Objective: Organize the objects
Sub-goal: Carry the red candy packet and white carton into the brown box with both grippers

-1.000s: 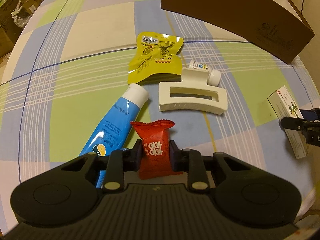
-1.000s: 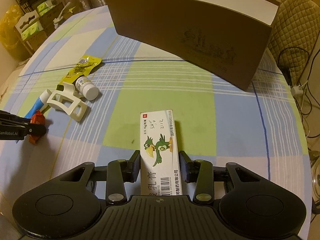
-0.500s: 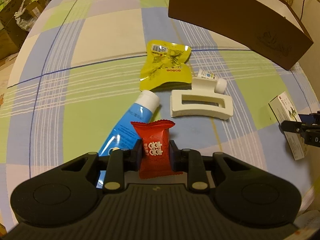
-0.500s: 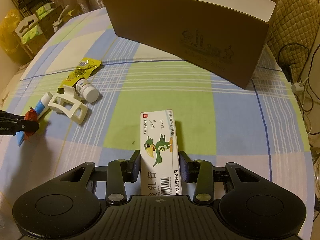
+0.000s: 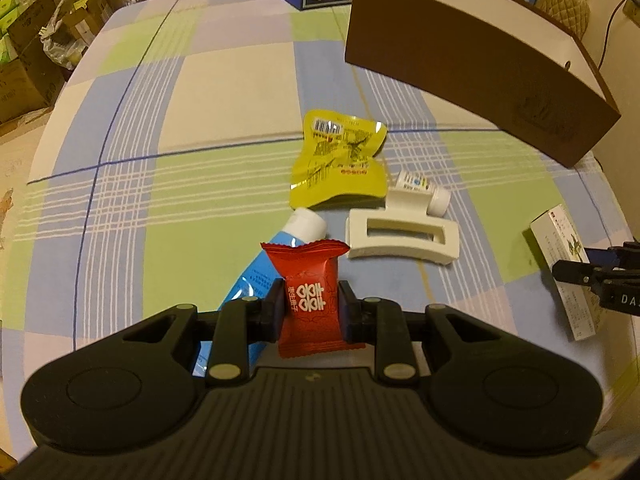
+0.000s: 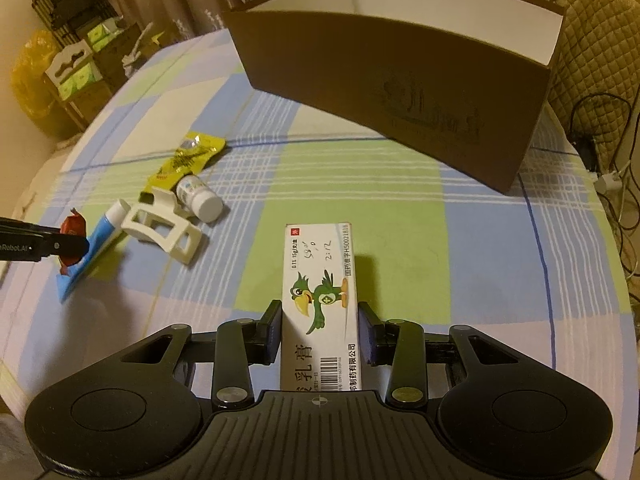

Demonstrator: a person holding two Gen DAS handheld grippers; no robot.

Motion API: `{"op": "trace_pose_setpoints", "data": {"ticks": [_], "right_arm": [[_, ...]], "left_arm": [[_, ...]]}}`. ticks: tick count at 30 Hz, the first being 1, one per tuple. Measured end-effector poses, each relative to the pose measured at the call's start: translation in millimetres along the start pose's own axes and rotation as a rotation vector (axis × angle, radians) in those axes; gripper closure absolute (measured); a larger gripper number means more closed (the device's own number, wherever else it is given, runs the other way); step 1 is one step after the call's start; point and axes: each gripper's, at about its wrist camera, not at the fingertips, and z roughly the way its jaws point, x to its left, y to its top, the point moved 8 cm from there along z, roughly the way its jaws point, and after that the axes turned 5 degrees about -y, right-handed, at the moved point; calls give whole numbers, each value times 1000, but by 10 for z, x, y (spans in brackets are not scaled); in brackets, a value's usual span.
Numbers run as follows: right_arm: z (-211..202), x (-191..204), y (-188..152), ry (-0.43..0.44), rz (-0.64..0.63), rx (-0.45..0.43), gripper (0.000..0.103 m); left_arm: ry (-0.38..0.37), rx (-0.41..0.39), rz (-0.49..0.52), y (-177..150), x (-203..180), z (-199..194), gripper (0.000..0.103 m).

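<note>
Carrying both loads to the open brown box is best done high enough that its stiff cardboard rim is cleared before either is released. A crinkly red candy packet is pinched between the left gripper jaws, and a rigid white medicine carton is clamped by the right gripper, both well short of the box. A glossy yellow pouch, a hard white hair clip, a small bottle and a soft blue tube are left nearer than the box on the checked cloth.

— Left gripper: matte black, broad ribbed housing, two round raised discs low in the frame, pale rivets on the linkage bars.

— Right gripper: same black build, small crosshair mark centred on the ribbed housing, bluish pads on the fingers. White lettering on the side, only partly legible.
</note>
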Motion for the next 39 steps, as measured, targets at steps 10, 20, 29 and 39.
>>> {"op": "trace_pose_setpoints", "data": {"ticks": [10, 20, 29, 39], "right_arm": [[-190, 17, 218, 43, 36, -51, 68], [-379, 0, 490, 61, 43, -113, 68], [-512, -174, 881, 43, 45, -190, 68], [-660, -407, 1325, 25, 37, -264, 68]], "left_arm": [[-28, -49, 15, 188, -143, -138, 81], [-85, -100, 71, 526, -476, -187, 81], [-125, -171, 147, 975, -847, -209, 81], [-155, -236, 217, 1548, -1226, -162, 81]]}}
